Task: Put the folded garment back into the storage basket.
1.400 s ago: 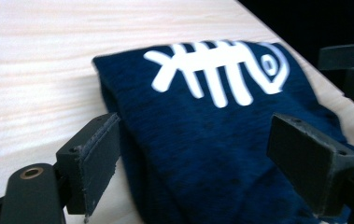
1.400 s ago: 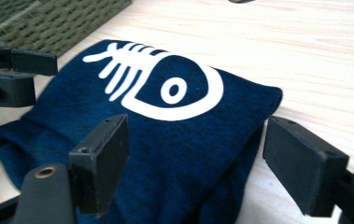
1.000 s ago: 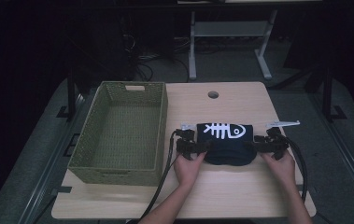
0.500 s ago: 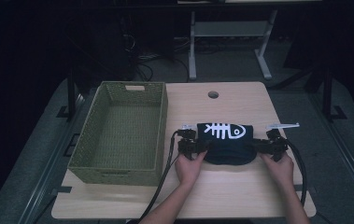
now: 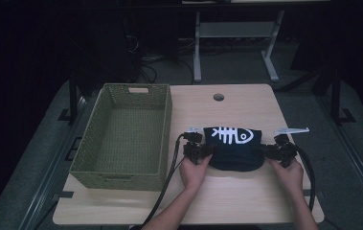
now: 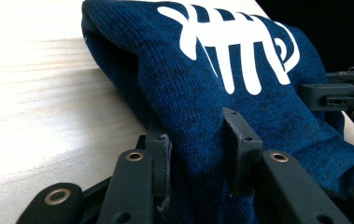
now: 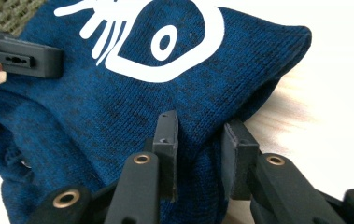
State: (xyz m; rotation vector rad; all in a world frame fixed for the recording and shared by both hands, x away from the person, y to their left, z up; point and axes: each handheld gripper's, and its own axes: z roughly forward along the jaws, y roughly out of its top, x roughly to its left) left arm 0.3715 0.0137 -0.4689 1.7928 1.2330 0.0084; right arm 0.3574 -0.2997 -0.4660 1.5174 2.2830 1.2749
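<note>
On the light wooden table [image 5: 227, 191], near its middle and toward the person's side, lies a folded dark blue knitted garment [image 5: 234, 149] with a white fish-skeleton print on top. It rests flat on the table, just to the right of a green woven basket [image 5: 124, 136], and it does not touch the basket.

The left gripper [image 5: 199, 149] sits at the left edge of the garment, and the left hand [image 5: 194, 170] holds it from the near side. In the left gripper view, the two black jaws of this gripper [image 6: 198, 154] have just been closing, and now they pinch a fold of the blue knit between them; the cloth bulges up between the pads.

The right gripper [image 5: 278, 152] sits at the right edge of the garment, held by the right hand [image 5: 290, 173]. In the right gripper view, its jaws [image 7: 200, 149] have also just been closing, and they clamp a fold of the same cloth, near the corner where the fish head with its round eye is printed.

So both grippers grip the garment at its opposite short sides, and the garment lies stretched between them on the table. A black cable [image 5: 167, 191] trails from the left gripper toward the near edge of the table. At the far side of the table top there is a small round hole [image 5: 218, 97].
</note>
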